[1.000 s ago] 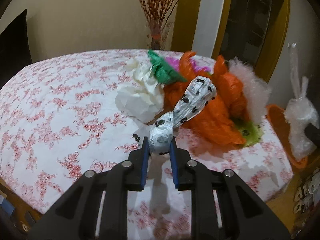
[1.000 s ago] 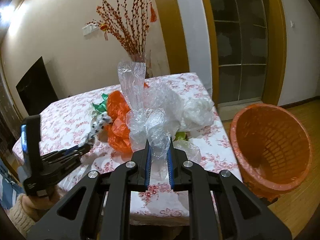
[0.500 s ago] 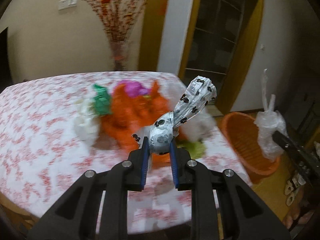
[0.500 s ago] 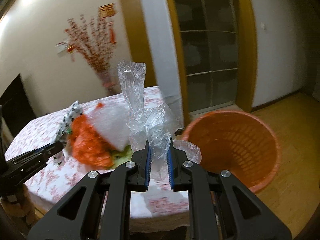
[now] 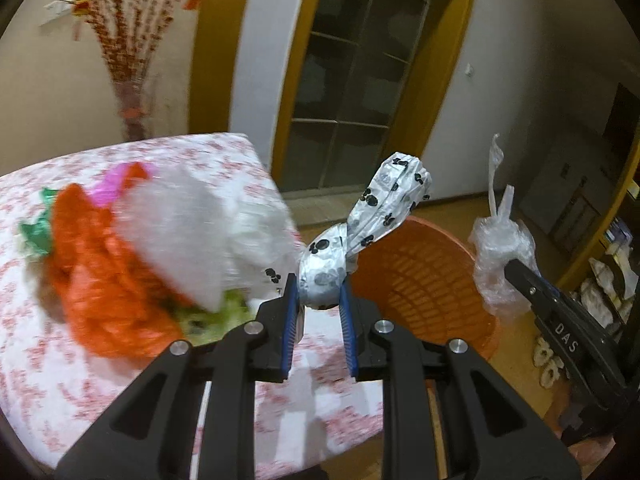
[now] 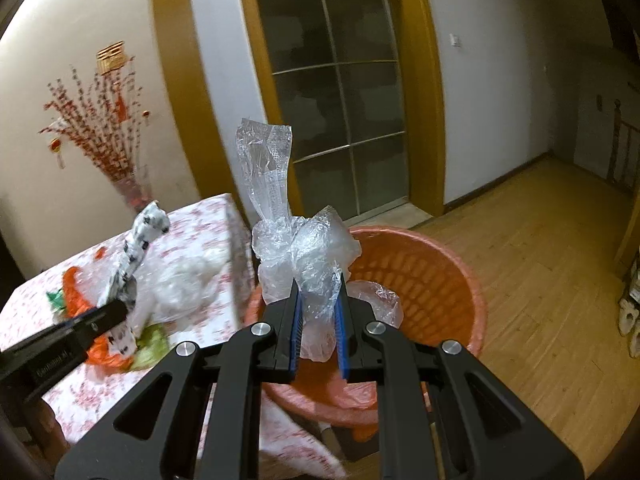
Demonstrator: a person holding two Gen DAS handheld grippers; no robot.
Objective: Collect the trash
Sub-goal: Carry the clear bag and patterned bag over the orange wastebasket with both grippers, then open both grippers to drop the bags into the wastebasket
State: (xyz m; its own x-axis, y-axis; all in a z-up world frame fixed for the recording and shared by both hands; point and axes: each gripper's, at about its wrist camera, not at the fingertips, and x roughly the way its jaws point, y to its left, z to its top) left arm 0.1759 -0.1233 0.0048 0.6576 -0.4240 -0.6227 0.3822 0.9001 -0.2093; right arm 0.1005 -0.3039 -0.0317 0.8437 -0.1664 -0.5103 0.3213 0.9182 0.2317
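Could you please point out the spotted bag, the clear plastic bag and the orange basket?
spotted bag (image 5: 322,276), left wrist view, its rounded lower bulge.
clear plastic bag (image 6: 316,252), right wrist view, its crumpled middle.
orange basket (image 6: 440,280), right wrist view, its inner wall.

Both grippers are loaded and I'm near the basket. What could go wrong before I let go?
1. The left gripper holds the paw-print bag at the table-side edge of the orange basket; released now, it may fall outside.
2. The right gripper pinches only a fold of the clear plastic bag, which could slip or cling to the pads.
3. The two grippers sit close together and could collide over the rim.
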